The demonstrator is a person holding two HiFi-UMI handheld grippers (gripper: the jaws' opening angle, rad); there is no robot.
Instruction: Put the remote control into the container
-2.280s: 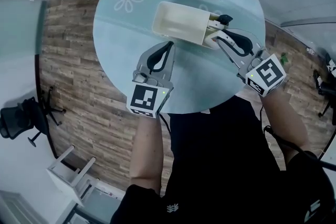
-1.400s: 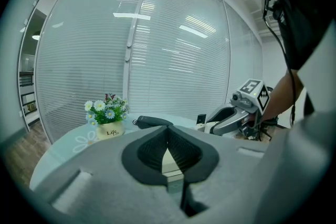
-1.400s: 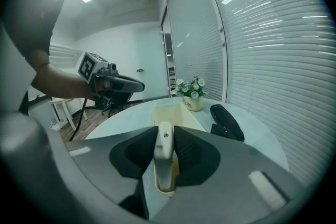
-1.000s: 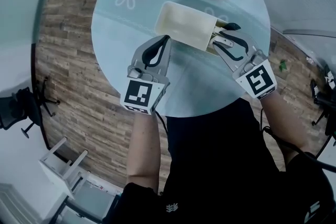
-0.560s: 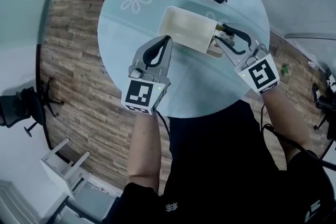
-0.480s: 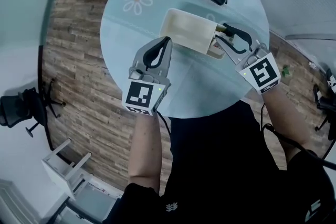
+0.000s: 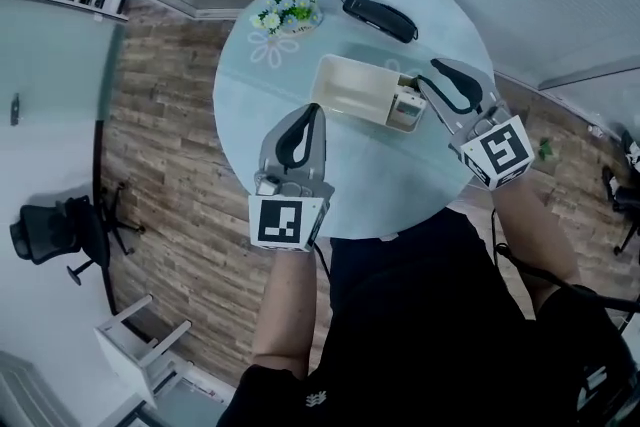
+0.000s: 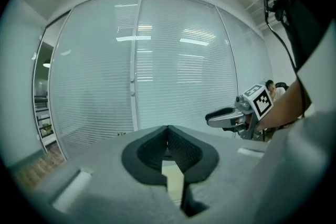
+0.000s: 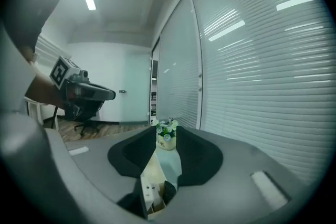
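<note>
**Head view:** A long black remote control (image 7: 378,17) lies flat on the round table (image 7: 250,125), beyond both sets of fingertips and outside the cream container (image 7: 352,85). It looks light, rigid and smooth, so a pinch across its narrow middle would likely suit. The left gripper (image 7: 311,109) and right gripper (image 7: 433,68) hover above the table, pointing away from the person.

**Left gripper view:** The jaws are pressed together and empty, aimed nearly level.

**Right gripper view:** The jaws stand partly apart, have just been narrowing, and grip nothing. The container sits below the fingertips, and a flower pot (image 9: 166,139) stands far ahead.
</note>
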